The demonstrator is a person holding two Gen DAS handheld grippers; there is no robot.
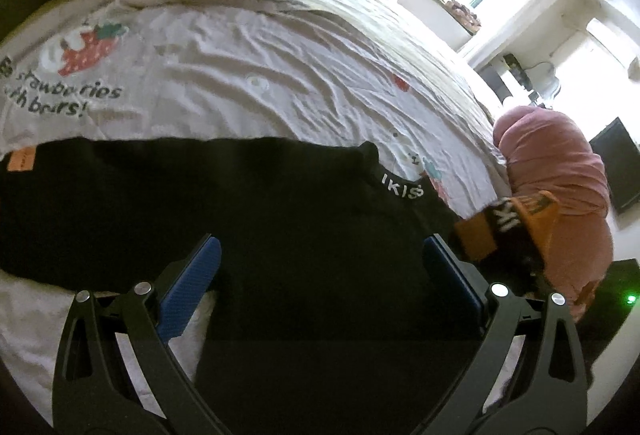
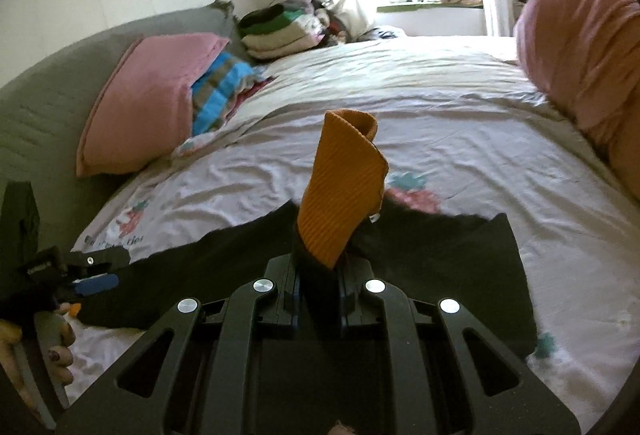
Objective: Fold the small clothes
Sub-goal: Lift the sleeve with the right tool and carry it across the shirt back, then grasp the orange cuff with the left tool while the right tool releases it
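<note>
A small black garment [image 1: 248, 211] lies spread on the bed; it shows in the right wrist view [image 2: 440, 259] too. It has a white-lettered collar [image 1: 402, 189] and orange ribbed cuffs. My left gripper [image 1: 320, 259] is open, its blue pads [image 1: 188, 287] wide apart over the black cloth. My right gripper [image 2: 319, 269] is shut on an orange cuff [image 2: 340, 187] and the black sleeve end, holding it up above the garment. That cuff also shows at the right of the left wrist view [image 1: 516, 223]. The left gripper appears at the left edge of the right wrist view [image 2: 96, 281].
The bed has a white strawberry-print sheet [image 1: 248, 75]. A pink pillow [image 2: 144, 103] and striped blue cloth [image 2: 224, 91] lie at the head. A pile of folded clothes [image 2: 280, 31] sits far back. A pink-clad person [image 1: 556, 187] is at the bed's right side.
</note>
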